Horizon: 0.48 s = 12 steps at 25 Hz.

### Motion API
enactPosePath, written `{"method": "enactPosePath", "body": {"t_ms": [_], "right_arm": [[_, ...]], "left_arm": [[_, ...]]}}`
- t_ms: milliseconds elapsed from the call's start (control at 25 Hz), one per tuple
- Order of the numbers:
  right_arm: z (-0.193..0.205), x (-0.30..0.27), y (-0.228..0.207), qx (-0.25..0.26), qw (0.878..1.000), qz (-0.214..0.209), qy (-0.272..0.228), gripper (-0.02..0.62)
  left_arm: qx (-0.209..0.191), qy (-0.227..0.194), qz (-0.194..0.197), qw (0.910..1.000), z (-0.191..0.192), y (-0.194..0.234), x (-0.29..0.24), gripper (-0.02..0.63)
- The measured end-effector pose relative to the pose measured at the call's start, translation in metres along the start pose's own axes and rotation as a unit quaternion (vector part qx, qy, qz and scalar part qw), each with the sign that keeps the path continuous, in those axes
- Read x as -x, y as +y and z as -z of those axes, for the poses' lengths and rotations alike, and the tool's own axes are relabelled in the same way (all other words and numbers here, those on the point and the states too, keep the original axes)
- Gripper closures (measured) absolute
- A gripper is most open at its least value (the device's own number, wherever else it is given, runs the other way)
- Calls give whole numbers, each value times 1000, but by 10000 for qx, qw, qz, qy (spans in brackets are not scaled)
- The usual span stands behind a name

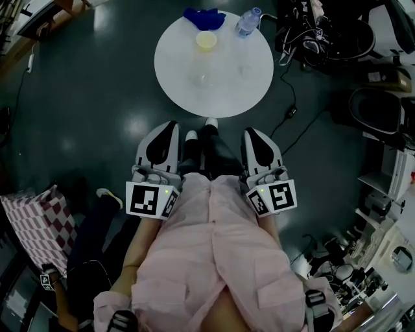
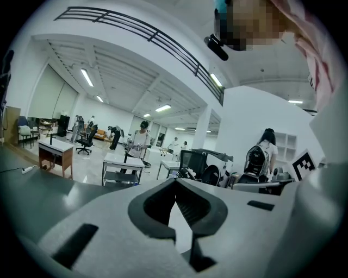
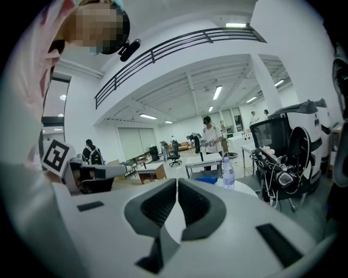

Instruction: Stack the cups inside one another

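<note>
Your left gripper (image 1: 167,127) and right gripper (image 1: 251,133) are both tucked in by your body. Jaws are pressed together on each and there's nothing in them. So I'd say stacking hasn't started, and the cups are all out on the table (image 1: 217,100) ahead, well apart from both grippers.

Stuff that could bite you:

- If you go in with the jaws closed like that, you'll just shove a cup over instead of grabbing it.
- There's a cable (image 1: 290,111) on the floor by the table's right side. Step wide and you could snag it.
- What look like clear cups (image 1: 201,79) mid-table barely show against the white top, so they're easy to clip on the way past.
- The yellow cup (image 1: 206,41) is at the far side, near the bottle (image 1: 247,23) and a blue cloth (image 1: 204,17). Reach over carelessly and the bottle tips.
</note>
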State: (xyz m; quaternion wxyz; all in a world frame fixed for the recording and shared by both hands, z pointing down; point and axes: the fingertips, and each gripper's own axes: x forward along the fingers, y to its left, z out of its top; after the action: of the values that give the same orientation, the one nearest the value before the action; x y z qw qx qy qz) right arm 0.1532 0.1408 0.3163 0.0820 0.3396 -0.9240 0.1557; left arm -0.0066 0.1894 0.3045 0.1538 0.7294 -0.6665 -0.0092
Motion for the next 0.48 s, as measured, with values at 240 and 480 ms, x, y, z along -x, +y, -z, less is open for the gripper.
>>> {"method": "enactPosePath", "body": {"t_ms": [240,480], "right_arm": [[-10,-25,-25,31,9998,-166,92,563],[-22,-44,-57,50,9997,-248,54,563]], "left_arm": [[107,-27,-274,9996,-6,10,-29,591],[83,-153,-417,9990,-15,8,-61,591]]}}
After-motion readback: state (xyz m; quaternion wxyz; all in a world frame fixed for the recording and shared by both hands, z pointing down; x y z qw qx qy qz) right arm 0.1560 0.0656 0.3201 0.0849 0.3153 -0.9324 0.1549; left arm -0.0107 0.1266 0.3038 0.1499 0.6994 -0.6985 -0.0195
